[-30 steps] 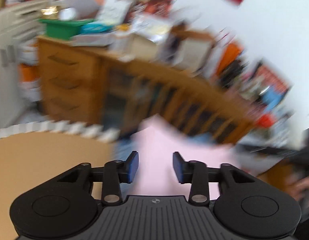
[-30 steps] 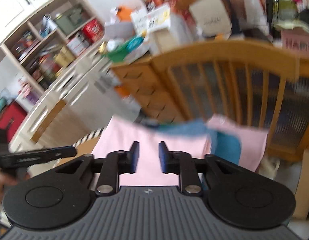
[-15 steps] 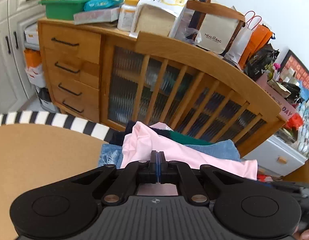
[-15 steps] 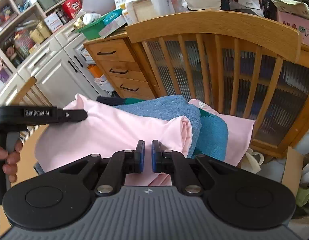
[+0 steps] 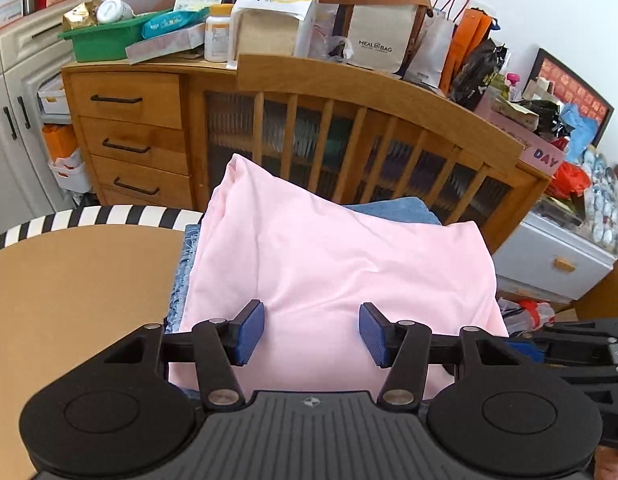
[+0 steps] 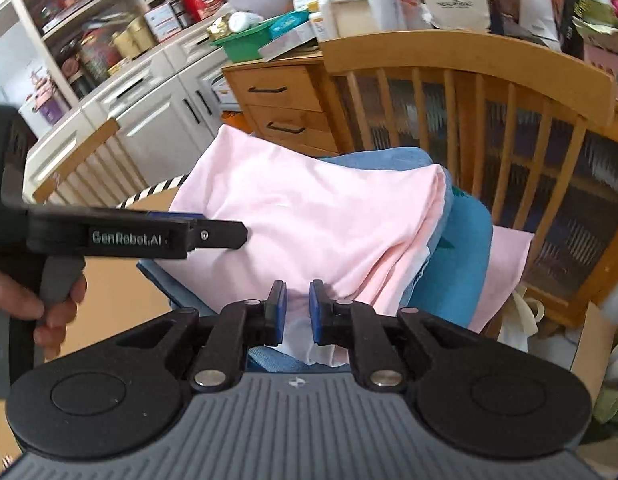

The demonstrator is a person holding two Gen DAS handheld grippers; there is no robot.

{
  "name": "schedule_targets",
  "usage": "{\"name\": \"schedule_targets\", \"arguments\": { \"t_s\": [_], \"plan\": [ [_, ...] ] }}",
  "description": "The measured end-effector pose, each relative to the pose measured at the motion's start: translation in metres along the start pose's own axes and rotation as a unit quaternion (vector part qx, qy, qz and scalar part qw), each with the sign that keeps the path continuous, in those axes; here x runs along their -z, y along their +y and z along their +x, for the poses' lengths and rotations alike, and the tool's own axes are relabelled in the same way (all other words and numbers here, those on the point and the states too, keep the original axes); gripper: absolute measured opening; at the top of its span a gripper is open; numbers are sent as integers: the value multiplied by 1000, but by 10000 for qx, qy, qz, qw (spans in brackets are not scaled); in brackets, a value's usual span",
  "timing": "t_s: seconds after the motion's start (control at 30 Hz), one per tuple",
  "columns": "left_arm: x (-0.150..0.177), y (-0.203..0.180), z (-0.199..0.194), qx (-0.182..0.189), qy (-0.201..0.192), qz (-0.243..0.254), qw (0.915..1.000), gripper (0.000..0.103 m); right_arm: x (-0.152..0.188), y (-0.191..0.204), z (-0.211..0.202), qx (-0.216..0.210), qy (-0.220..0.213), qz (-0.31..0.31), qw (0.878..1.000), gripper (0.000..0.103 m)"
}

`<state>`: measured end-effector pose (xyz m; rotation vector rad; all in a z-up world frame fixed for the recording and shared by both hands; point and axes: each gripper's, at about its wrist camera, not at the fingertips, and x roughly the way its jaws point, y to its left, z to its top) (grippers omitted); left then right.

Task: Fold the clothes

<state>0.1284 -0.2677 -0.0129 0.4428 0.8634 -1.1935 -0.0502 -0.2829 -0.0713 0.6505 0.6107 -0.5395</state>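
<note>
A folded pink garment (image 5: 341,256) (image 6: 309,208) lies on top of a pile of clothes in front of a wooden chair back (image 5: 373,92). My left gripper (image 5: 312,332) hovers over its near edge; its jaws are opening, the pads stand wide apart and the cloth lies below them untouched. It also shows side-on as the left gripper (image 6: 241,234) in the right wrist view. My right gripper (image 6: 297,312) is at the garment's near right corner. Its jaws are nearly closed and just starting to open, with pink cloth still pinched in the narrow gap.
Under the pink garment lie blue denim (image 6: 389,158), a teal piece (image 6: 457,264) and another pink one (image 6: 505,264). A tan table (image 5: 69,280) with a striped rim is to the left. A cluttered wooden sideboard (image 5: 129,100) stands behind. A hand (image 6: 57,312) holds the left gripper's handle.
Both grippers came down with the pink garment onto the pile. The left gripper closed half a second ago and now stands wide apart, off the cloth. The right stayed narrow.
</note>
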Motion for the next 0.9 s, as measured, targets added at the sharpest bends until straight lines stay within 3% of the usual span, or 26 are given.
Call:
{"name": "schedule_targets", "arguments": {
  "t_s": [0.07, 0.13, 0.17, 0.3, 0.47, 0.6, 0.9],
  "plan": [
    [0, -5, -12, -21, 34, 28, 10000, 85, -2, 7, -16, -41, -245, 112, 9996, 25],
    [3, -12, -31, -61, -11, 93, 9999, 103, 4, 19, -44, -90, -618, -47, 9980, 50],
    [6, -16, -41, -128, -66, 129, 9998, 103, 10, 25, -57, -59, -682, -131, 9976, 62],
    [25, -33, -76, -19, -250, 243, 9994, 103, 37, 39, -103, 160, -766, -225, 9967, 84],
    [44, -48, -97, -72, -213, 339, 9992, 103, 67, 50, -134, 252, -580, -159, 9979, 93],
    [53, -51, -102, -217, -229, 329, 9990, 103, 83, 68, -141, 252, -335, -472, 9980, 95],
    [56, -51, -106, -36, -255, 29, 9997, 101, 96, 92, -149, 125, -193, -837, 9962, 96]
  ]
}}
